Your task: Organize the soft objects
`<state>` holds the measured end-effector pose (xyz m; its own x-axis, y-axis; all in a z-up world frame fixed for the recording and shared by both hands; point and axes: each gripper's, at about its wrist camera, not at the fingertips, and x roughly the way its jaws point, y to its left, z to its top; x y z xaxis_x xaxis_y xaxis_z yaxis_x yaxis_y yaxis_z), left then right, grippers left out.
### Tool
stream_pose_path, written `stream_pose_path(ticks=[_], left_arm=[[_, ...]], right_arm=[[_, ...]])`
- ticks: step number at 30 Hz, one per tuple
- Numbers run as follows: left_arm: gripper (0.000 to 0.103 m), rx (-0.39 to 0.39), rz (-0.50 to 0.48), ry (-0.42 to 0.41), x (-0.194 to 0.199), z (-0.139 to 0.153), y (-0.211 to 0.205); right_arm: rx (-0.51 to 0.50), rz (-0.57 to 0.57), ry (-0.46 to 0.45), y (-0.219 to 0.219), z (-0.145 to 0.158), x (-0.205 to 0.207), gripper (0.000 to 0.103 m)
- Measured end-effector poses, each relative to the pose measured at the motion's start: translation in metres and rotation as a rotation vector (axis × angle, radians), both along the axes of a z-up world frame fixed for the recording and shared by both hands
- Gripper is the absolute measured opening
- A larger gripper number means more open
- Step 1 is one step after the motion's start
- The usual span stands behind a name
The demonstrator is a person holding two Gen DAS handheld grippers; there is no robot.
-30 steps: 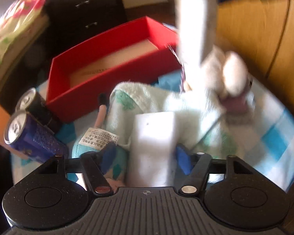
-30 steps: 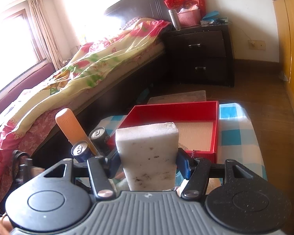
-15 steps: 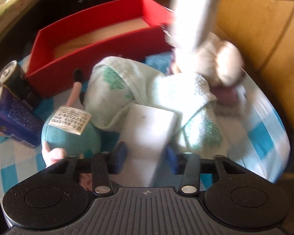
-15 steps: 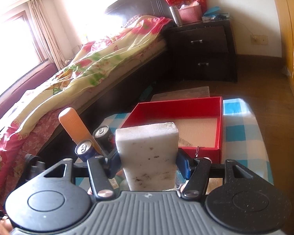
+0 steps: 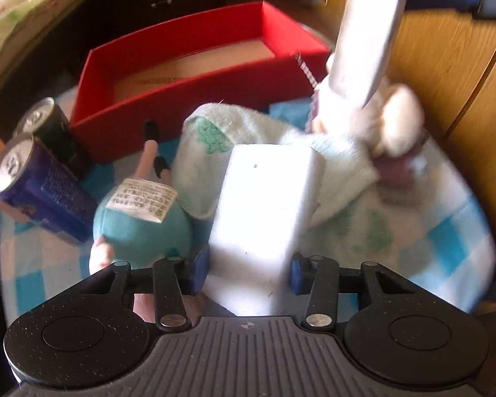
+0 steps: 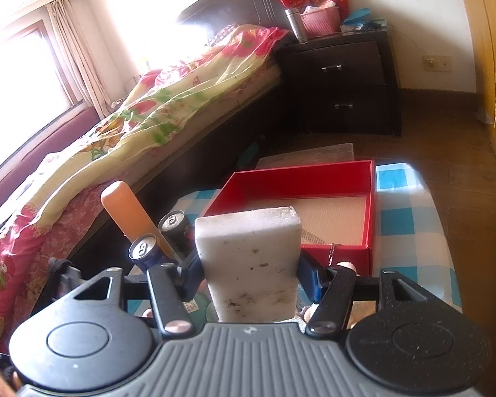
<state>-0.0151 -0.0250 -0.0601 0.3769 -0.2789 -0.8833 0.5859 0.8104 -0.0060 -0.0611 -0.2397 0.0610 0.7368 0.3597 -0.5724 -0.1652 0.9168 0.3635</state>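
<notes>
The left hand-held gripper point(image 5: 248, 266) is closing on a white sponge point(image 5: 264, 211) above the pale green towel point(image 5: 215, 132) and teal plush point(image 5: 142, 228) on the tabletop point(image 5: 453, 248). The right hand-held gripper point(image 6: 249, 269) is clamped on another, soiled sponge point(image 6: 249, 261) — the red box point(image 6: 314, 178) lies beyond.

Ahead of the left jaws: crumpled towel point(image 5: 215, 139) fills the path; red box point(image 5: 188, 66) beyond it, interior bare and open from above. Left of the jaws: teal plush point(image 5: 142, 228) close by, two upright cans point(image 5: 43, 192) further out. Ahead-right: cream plush point(image 5: 396, 122), with the other gripper's white sponge point(image 5: 363, 33) hanging over it. Right of the jaws: bare checked counter point(image 5: 446, 248), passable to its edge.
</notes>
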Motion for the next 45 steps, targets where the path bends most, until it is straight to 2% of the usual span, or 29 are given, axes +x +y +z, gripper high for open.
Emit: stream_pose_path(ticks=[2, 6, 11, 15, 17, 19, 20, 21, 28, 35, 38, 45], left_arm=[[0.047, -0.069, 0.021, 0.013, 0.000, 0.011, 0.006], [0.047, -0.184, 0.068, -0.018, 0.001, 0.032, 0.011], [0.046, -0.283, 0.141, -0.050, 0.026, 0.042, 0.009], [0.045, -0.330, 0.175, -0.076, 0.046, 0.046, 0.009], [0.039, -0.352, 0.189, -0.080, 0.053, 0.050, 0.010], [0.038, -0.368, 0.207, -0.091, 0.059, 0.054, 0.011], [0.023, -0.377, 0.213, -0.098, 0.063, 0.056, 0.011], [0.019, -0.381, 0.221, -0.100, 0.067, 0.057, 0.012], [0.018, -0.395, 0.258, -0.075, 0.090, 0.048, 0.009], [0.018, -0.394, 0.302, -0.139, 0.103, 0.056, 0.010], [0.018, -0.369, 0.318, -0.164, 0.111, 0.056, 0.010], [0.018, -0.334, 0.320, -0.175, 0.118, 0.055, 0.006]], right_arm=[[0.001, -0.007, -0.002, -0.001, 0.000, 0.000, 0.037], [-0.001, -0.020, -0.013, 0.001, 0.001, -0.001, 0.037], [-0.044, -0.066, -0.055, 0.002, 0.006, 0.002, 0.037], [-0.050, -0.096, -0.069, 0.000, 0.007, 0.012, 0.037], [-0.056, -0.109, -0.068, 0.000, 0.006, 0.018, 0.037], [-0.047, -0.116, -0.066, 0.000, 0.005, 0.026, 0.037], [-0.047, -0.120, -0.068, 0.000, 0.004, 0.029, 0.037], [-0.052, -0.123, -0.066, 0.000, 0.004, 0.033, 0.037], [-0.067, -0.116, -0.055, 0.007, -0.001, 0.055, 0.037], [-0.101, -0.123, -0.063, 0.013, -0.003, 0.080, 0.037], [-0.122, -0.129, -0.065, 0.014, -0.005, 0.088, 0.037], [-0.164, -0.126, -0.029, 0.018, -0.012, 0.102, 0.037]])
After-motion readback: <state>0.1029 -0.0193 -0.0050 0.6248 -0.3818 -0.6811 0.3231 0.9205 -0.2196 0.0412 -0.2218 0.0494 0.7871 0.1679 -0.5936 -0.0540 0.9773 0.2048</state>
